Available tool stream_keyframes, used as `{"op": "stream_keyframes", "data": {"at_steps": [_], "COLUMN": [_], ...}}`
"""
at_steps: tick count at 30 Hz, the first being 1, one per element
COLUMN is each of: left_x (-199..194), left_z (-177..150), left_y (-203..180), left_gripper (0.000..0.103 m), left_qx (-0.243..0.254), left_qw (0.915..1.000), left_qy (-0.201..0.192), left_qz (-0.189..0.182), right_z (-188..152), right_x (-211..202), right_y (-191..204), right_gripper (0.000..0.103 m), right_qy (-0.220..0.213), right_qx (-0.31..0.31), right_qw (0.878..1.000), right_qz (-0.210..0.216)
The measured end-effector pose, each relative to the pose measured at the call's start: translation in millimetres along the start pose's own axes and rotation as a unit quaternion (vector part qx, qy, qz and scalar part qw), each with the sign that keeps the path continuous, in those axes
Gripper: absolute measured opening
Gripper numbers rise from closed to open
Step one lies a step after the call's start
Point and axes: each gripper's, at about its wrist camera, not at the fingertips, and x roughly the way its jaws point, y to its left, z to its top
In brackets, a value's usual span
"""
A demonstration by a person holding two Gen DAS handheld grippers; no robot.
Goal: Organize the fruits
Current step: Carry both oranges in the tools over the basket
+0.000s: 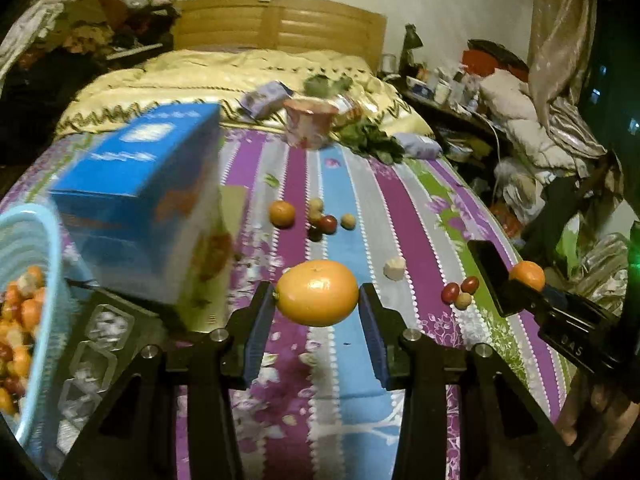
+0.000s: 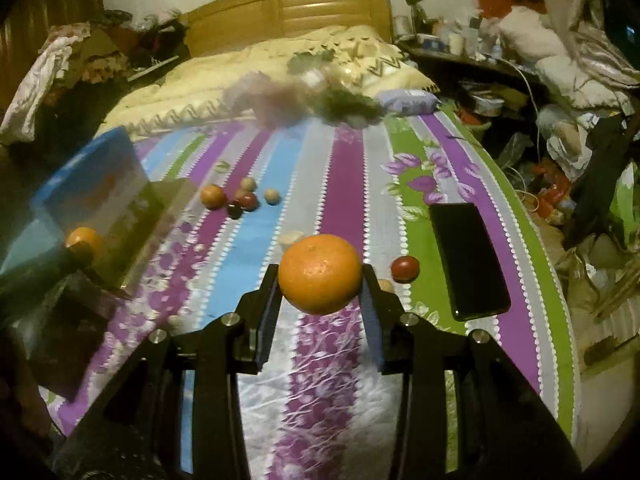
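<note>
My left gripper (image 1: 317, 304) is shut on an orange (image 1: 317, 293) and holds it above the striped bedsheet. My right gripper (image 2: 320, 280) is shut on another orange (image 2: 320, 274); it also shows at the right of the left wrist view (image 1: 527, 275). A light blue basket (image 1: 38, 240) with several fruits sits at the far left. Loose fruits lie on the sheet: an orange (image 1: 282, 214) with small red and tan fruits (image 1: 328, 224) mid-bed, and a red and tan cluster (image 1: 460, 292) to the right.
A blue box (image 1: 140, 200) stands left of the loose fruit. A black phone (image 2: 466, 260) lies on the right of the sheet. A pink cup (image 1: 308, 122) and leafy greens (image 1: 372, 140) sit further back. Clutter lines the bed's right edge.
</note>
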Motion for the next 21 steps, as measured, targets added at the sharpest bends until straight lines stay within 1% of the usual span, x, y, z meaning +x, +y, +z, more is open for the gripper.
{"op": "stream_keyframes", "data": {"at_steps": [8,14,21], "left_x": [-54.4,-85.0,-125.5], "left_z": [6.0,8.0,8.6], "left_y": [33.5,67.8,117.4], "left_gripper": [0.044,0.044,0.044], "left_qx": [-0.021,-0.044,-0.075], "left_qw": [0.9991,0.9970,0.9916], "left_qy": [-0.035,-0.051,-0.076], "left_qz": [0.012,0.038,0.072], "right_z": [13.3,24.3,32.8], "right_x": [-27.3,-39.9,-49.8], "right_y": [46.2,87.9,138.9], "right_gripper": [0.039,0.039,0.039], "right_qy": [-0.024,-0.038,-0.047], "right_qx": [-0.025,-0.050,-0.081], "right_qw": [0.999,0.997,0.993], "right_qz": [0.022,0.044,0.075]}}
